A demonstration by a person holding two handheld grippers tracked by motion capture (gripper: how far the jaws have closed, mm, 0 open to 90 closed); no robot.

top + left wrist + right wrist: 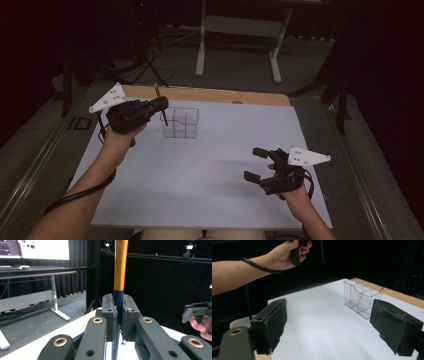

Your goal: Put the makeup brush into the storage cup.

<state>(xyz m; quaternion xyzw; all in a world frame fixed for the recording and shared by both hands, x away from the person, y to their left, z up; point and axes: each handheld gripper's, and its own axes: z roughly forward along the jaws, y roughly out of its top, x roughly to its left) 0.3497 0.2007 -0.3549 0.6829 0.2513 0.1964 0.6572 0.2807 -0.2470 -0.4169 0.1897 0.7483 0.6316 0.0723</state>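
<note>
My left gripper (161, 103) is held above the table's far left, shut on a pen (161, 106) with an orange upper barrel and a dark lower part. The pen (120, 277) stands nearly upright between the shut jaws. A clear plastic organizer (181, 122) with several compartments stands just right of the pen's tip; it also shows as the organizer (362, 298) in the right gripper view. My right gripper (257, 163) hovers over the near right of the white sheet, open with nothing between its pads (274, 322).
A white sheet (210, 170) covers most of the table, with a wooden strip (225, 95) bare along the far edge. Beyond the table stand a white desk frame (240, 30) and dark stands. A cable (75, 197) trails along the left forearm.
</note>
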